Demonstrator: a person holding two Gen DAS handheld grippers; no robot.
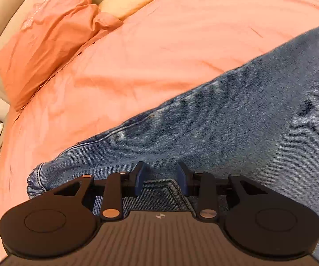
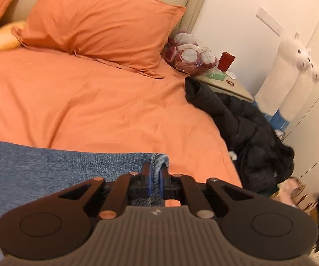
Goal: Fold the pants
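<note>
Two grippers are engaged with the jeans (image 1: 236, 122), which are spread across the orange bed (image 1: 137, 55). Nearest, the right gripper (image 2: 156, 175) is clamped narrowly on a hem (image 2: 159, 161) at the leg end, denim being pinched between its pads. The left gripper (image 1: 160, 175) is held with its jaws wide apart over the waist area, a pocket seam (image 1: 172, 186) lying between the fingers, nothing gripped. A grasp-before-fold step is judged to be in hand. Next, the left jaws would need to be closed on the waistband so that both ends can be lifted and laid over together. Farther off, pillows (image 2: 101, 26) are seen against the headboard, and a black coat (image 2: 248, 133) beside the bed.
</note>
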